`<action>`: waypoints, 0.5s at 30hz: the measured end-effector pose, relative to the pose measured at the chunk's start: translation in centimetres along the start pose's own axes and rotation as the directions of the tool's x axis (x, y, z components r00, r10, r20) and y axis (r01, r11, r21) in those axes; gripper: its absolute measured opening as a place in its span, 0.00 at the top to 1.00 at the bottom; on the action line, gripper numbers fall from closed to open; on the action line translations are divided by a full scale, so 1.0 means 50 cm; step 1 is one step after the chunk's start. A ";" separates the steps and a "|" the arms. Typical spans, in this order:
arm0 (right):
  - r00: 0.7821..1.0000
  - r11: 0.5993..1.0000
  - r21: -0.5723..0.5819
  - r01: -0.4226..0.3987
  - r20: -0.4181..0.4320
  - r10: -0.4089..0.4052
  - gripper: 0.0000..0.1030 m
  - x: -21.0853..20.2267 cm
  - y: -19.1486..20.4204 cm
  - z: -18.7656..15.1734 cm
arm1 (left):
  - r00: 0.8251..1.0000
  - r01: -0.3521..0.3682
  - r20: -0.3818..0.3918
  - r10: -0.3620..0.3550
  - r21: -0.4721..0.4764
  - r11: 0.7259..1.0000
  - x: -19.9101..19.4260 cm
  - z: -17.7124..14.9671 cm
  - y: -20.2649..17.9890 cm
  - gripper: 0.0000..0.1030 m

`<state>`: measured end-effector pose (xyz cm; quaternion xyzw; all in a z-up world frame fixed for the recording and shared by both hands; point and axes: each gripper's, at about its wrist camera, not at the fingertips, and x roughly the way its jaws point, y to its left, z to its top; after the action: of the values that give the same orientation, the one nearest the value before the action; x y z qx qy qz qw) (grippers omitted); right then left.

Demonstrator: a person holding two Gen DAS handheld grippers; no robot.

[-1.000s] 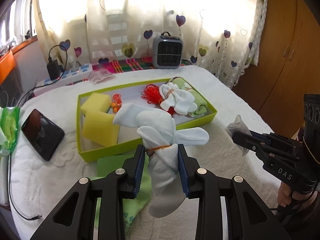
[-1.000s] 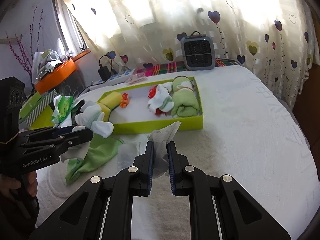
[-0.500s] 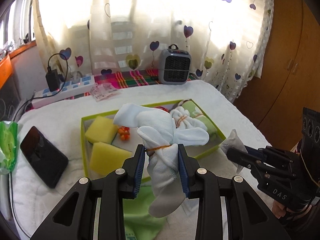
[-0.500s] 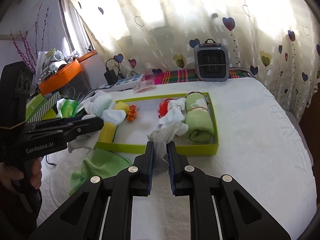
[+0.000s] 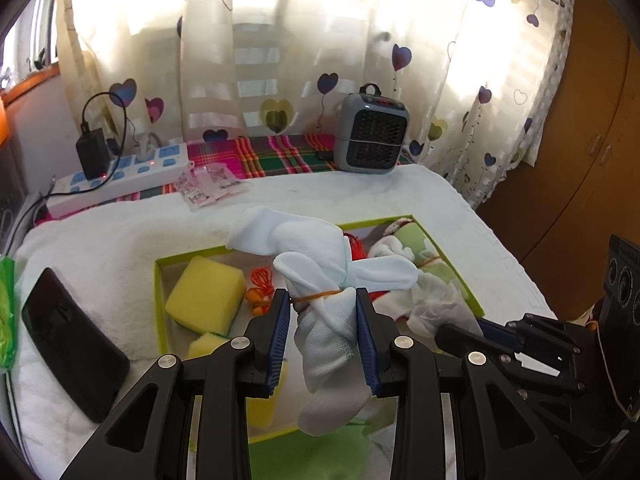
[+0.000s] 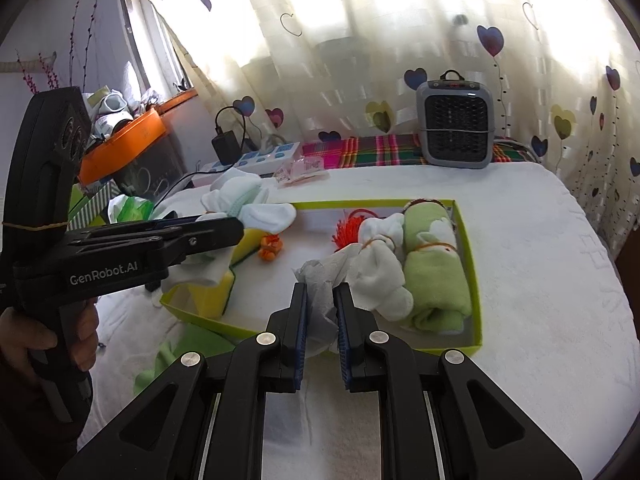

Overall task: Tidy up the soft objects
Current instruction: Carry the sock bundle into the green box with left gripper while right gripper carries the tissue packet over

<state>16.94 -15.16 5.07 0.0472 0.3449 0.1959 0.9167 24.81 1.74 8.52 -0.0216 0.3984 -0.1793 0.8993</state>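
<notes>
My left gripper (image 5: 322,316) is shut on a white sock bundle (image 5: 320,264) tied with an orange band, held above the green tray (image 5: 158,304). It also shows in the right wrist view (image 6: 244,204). My right gripper (image 6: 320,300) is shut on a crumpled white tissue (image 6: 324,276) over the tray's (image 6: 476,280) near edge. In the tray lie yellow sponges (image 5: 206,296), an orange tassel (image 6: 348,228), a white sock bundle (image 6: 380,264) and a rolled green cloth (image 6: 434,272).
A black phone (image 5: 68,340) lies left of the tray on the white towel. A green cloth (image 6: 180,352) lies in front of the tray. A grey heater (image 6: 456,136), a power strip (image 5: 120,176) and a plastic packet (image 5: 208,184) stand at the back.
Both grippers have moved forward over the tray with their loads. The left gripper's sock bundle and the right gripper's tissue now hang above the tray's inside.
</notes>
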 end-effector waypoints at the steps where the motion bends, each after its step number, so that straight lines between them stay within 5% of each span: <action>1: 1.000 1.000 -0.003 0.000 -0.004 0.000 0.86 0.006 0.000 0.003 | 1.000 -0.002 0.001 0.002 0.001 1.000 0.003 0.005 0.002 0.70; 15: 1.000 1.000 0.010 -0.009 -0.026 0.009 0.86 0.054 -0.001 0.026 | 1.000 0.001 -0.016 -0.001 -0.002 1.000 0.047 0.051 0.023 0.70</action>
<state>19.64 -14.10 4.38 0.0508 0.3574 0.1988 0.9111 28.44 1.77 8.37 -0.0210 0.4058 -0.1795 0.8959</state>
